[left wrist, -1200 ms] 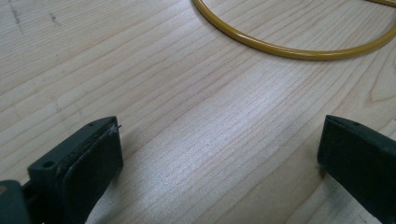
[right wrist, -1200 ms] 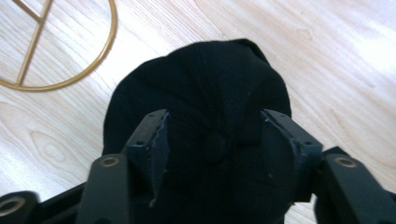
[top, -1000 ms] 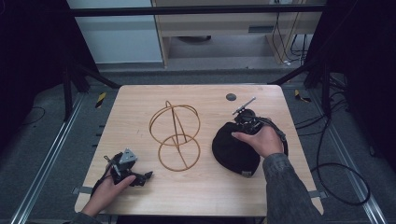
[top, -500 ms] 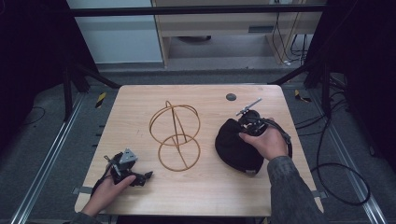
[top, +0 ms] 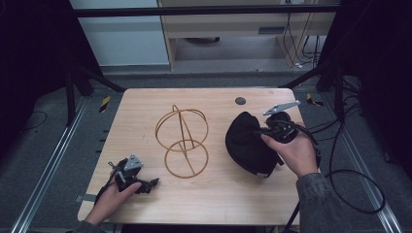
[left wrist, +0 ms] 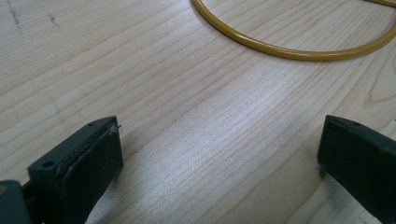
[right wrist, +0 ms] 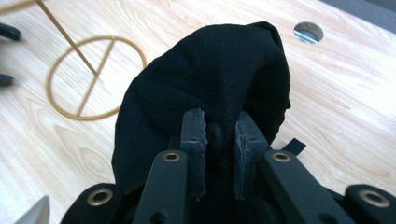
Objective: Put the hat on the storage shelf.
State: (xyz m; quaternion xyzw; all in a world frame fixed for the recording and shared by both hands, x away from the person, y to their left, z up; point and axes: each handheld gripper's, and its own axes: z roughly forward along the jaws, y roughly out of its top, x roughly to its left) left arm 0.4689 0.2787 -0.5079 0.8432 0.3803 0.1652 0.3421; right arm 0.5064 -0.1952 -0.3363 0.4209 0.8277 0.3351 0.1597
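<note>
A black fabric cap lies on the right half of the wooden table. My right gripper is shut on a fold of it. In the right gripper view the cap bulges up ahead of the right gripper, with cloth pinched between the pads. A gold wire stand, a sphere over a ring base, stands mid-table left of the cap. My left gripper rests at the near left, open. In the left gripper view the left gripper has bare wood between its jaws, and the stand's ring lies beyond.
A small round hole sits in the tabletop behind the cap, also seen as the hole in the right gripper view. Cables trail off the table's right edge. Dark floor and metal rails surround the table.
My right hand has moved a little right and up, and the cap now bunches up under it. The left hand and the wire stand have not moved.
</note>
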